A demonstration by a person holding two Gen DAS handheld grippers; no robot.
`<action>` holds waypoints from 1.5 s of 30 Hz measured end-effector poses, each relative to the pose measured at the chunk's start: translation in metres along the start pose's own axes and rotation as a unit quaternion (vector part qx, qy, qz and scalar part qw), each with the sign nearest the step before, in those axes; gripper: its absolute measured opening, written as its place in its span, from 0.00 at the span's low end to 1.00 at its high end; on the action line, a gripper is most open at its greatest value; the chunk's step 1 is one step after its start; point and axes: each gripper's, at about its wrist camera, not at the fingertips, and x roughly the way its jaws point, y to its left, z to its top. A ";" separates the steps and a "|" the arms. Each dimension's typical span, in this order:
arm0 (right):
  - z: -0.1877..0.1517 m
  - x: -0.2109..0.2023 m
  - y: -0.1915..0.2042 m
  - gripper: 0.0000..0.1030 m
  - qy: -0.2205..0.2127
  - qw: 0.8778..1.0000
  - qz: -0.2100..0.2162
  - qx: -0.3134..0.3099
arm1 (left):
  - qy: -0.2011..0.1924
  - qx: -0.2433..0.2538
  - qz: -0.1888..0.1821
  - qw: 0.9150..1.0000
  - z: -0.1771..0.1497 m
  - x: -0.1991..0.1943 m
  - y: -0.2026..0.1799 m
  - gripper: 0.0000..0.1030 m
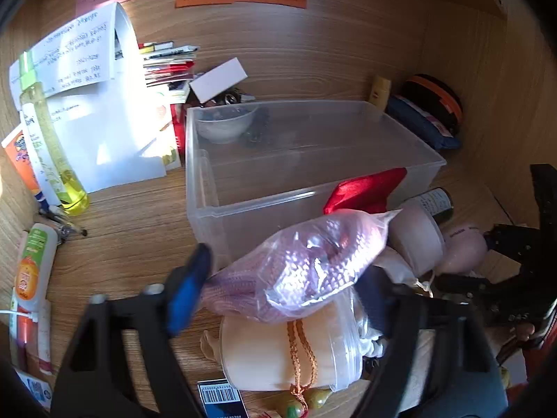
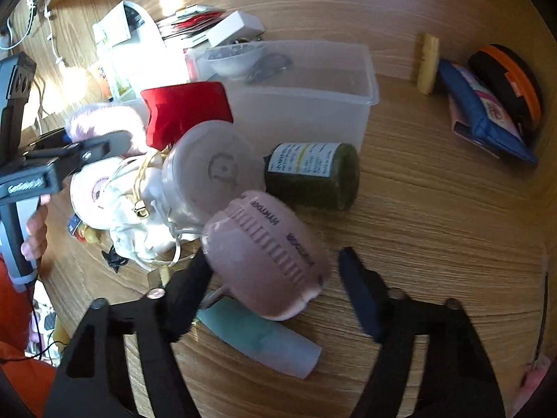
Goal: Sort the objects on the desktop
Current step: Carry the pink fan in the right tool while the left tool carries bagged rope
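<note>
Both grippers worked at the pile before the clear bin point(image 1: 209, 188).
The left gripper point(image 1: 278, 289) clasped a bagged pink knit point(image 1: 306, 264); the right gripper point(image 2: 275, 271) straddled a pink oval case point(image 2: 268, 254), jaws apart, not pressing it.

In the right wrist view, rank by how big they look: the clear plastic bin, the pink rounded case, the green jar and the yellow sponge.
1. clear plastic bin
2. pink rounded case, though nearness to the camera enlarges it
3. green jar
4. yellow sponge
</note>
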 end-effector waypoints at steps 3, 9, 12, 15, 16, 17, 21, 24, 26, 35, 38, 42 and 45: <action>0.000 -0.001 -0.001 0.56 -0.001 1.000 0.001 -0.004 | -0.006 0.000 -0.001 1.000 -0.002 -0.003 0.003 0.63; 0.000 -0.003 -0.008 0.56 -0.006 1.000 0.004 0.003 | -0.026 0.001 0.007 1.000 0.000 -0.015 0.006 0.45; 0.002 -0.009 -0.009 0.56 -0.019 1.000 0.001 0.005 | -0.034 -0.003 0.014 0.999 0.001 -0.020 0.009 0.37; 0.004 -0.018 -0.007 0.56 -0.033 0.999 -0.001 0.004 | -0.038 -0.013 0.015 0.999 0.002 -0.024 0.014 0.34; 0.004 -0.020 -0.007 0.56 -0.038 0.999 -0.002 0.004 | -0.040 -0.017 0.018 0.999 0.002 -0.025 0.016 0.33; 0.006 -0.023 -0.008 0.56 -0.041 0.999 -0.002 0.004 | -0.042 -0.022 0.021 0.999 0.002 -0.026 0.018 0.33; 0.010 -0.031 -0.011 0.56 -0.054 0.998 -0.003 0.012 | -0.056 -0.046 0.030 0.997 0.001 -0.035 0.028 0.31; 0.017 -0.035 -0.012 0.56 -0.063 0.998 0.003 0.019 | -0.066 -0.063 0.023 0.996 0.003 -0.044 0.035 0.31; 0.020 -0.040 -0.011 0.56 -0.073 0.997 -0.002 0.016 | -0.074 -0.069 0.020 0.995 0.005 -0.051 0.037 0.31; 0.037 -0.062 -0.008 0.56 -0.114 0.993 0.000 0.012 | -0.110 -0.076 0.007 0.991 0.018 -0.080 0.035 0.31; 0.043 -0.066 -0.010 0.56 -0.125 0.992 0.003 0.016 | -0.123 -0.075 0.002 0.989 0.024 -0.086 0.033 0.31; 0.053 -0.068 -0.012 0.56 -0.135 0.991 0.008 0.016 | -0.135 -0.074 -0.002 0.988 0.033 -0.089 0.029 0.31; 0.062 -0.070 -0.012 0.56 -0.143 0.990 0.011 0.010 | -0.142 -0.072 -0.006 0.987 0.040 -0.089 0.029 0.31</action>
